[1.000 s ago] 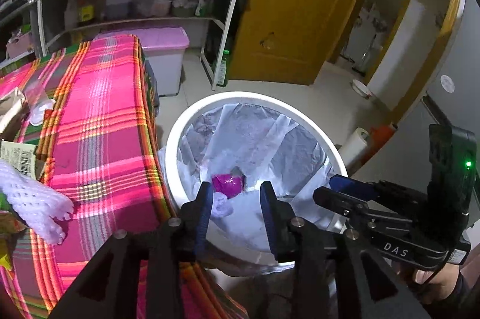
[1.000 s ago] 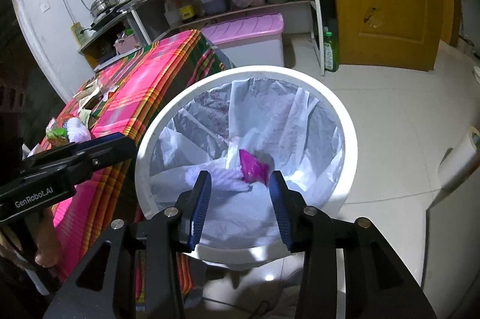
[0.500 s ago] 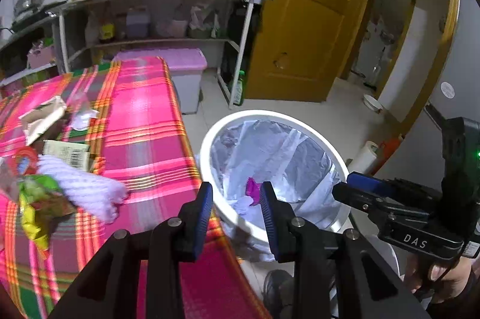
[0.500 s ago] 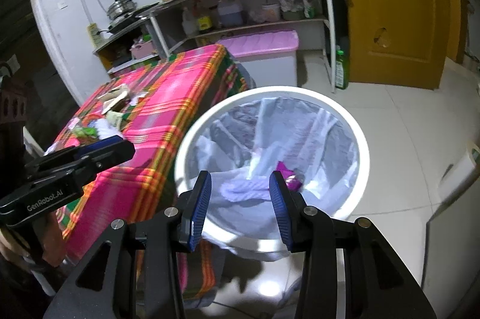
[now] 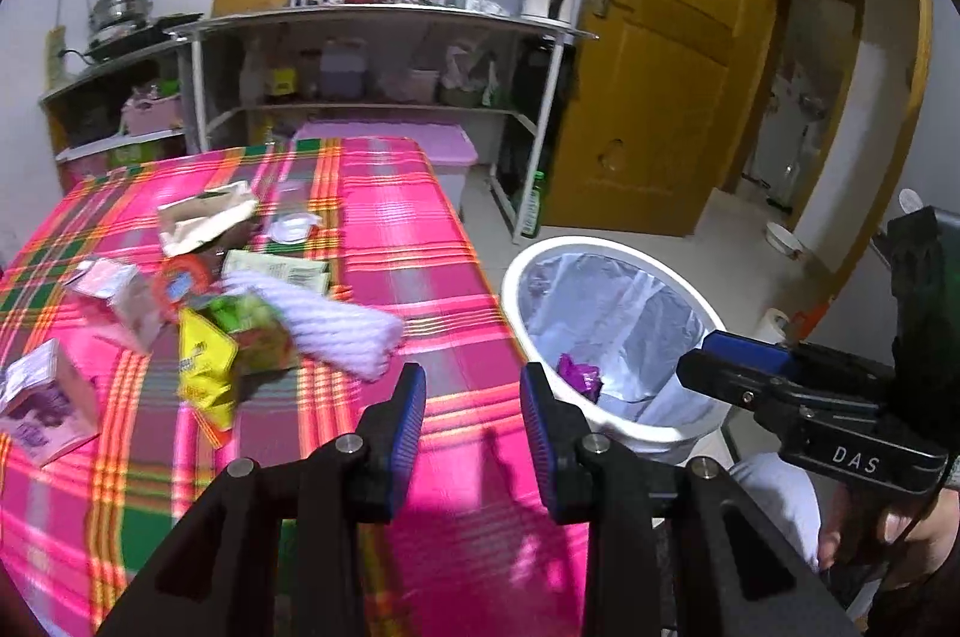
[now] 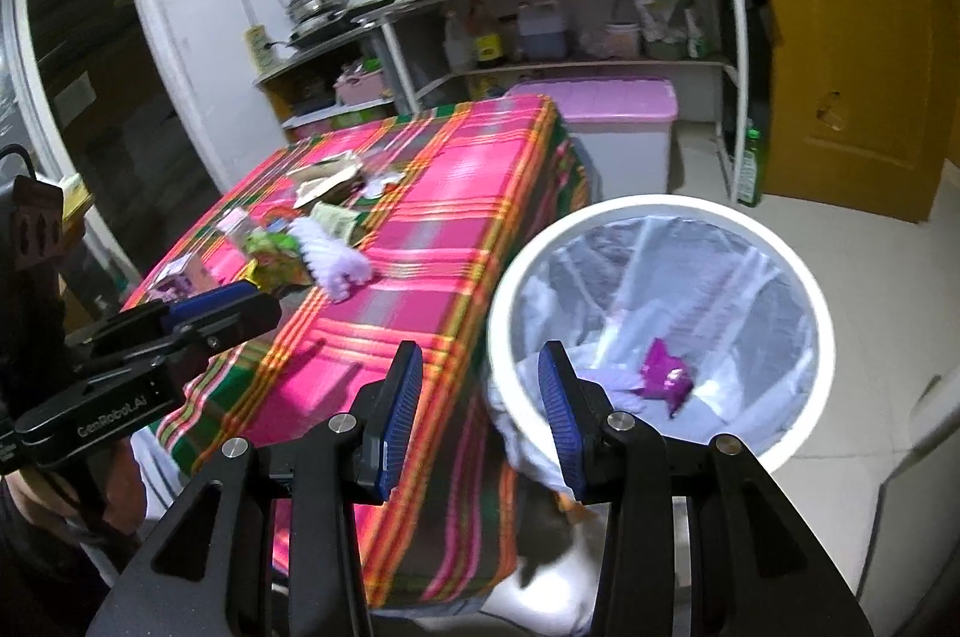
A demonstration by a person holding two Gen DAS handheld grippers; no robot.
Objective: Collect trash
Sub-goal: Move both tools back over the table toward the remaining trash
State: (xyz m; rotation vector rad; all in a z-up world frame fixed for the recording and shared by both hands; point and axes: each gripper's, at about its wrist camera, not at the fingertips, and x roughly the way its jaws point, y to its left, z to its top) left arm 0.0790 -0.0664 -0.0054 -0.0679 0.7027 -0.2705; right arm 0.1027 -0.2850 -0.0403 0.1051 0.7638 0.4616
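Observation:
A white trash bin (image 5: 708,322) (image 6: 822,313) with a clear liner stands on the floor beside the table; a purple wrapper (image 5: 579,373) (image 6: 666,376) lies inside. On the pink plaid table (image 5: 414,241) (image 6: 456,229) lies a pile of trash: a white foam net (image 5: 336,319) (image 6: 333,259), green and yellow snack bags (image 5: 228,337), cartons and paper. My left gripper (image 5: 473,400) is open and empty over the table's near edge. My right gripper (image 6: 479,391) is open and empty between table and bin.
A metal shelf rack (image 5: 384,55) with bottles and jars stands behind the table, with a pink-lidded storage box (image 6: 606,121) under it. A yellow wooden door (image 5: 666,55) is at the right. A green bottle (image 6: 750,169) stands on the tiled floor.
Both grippers have drawn back and swung left from over the bin toward the table. The trash pile on the table has come into fuller view. Both stay open and empty.

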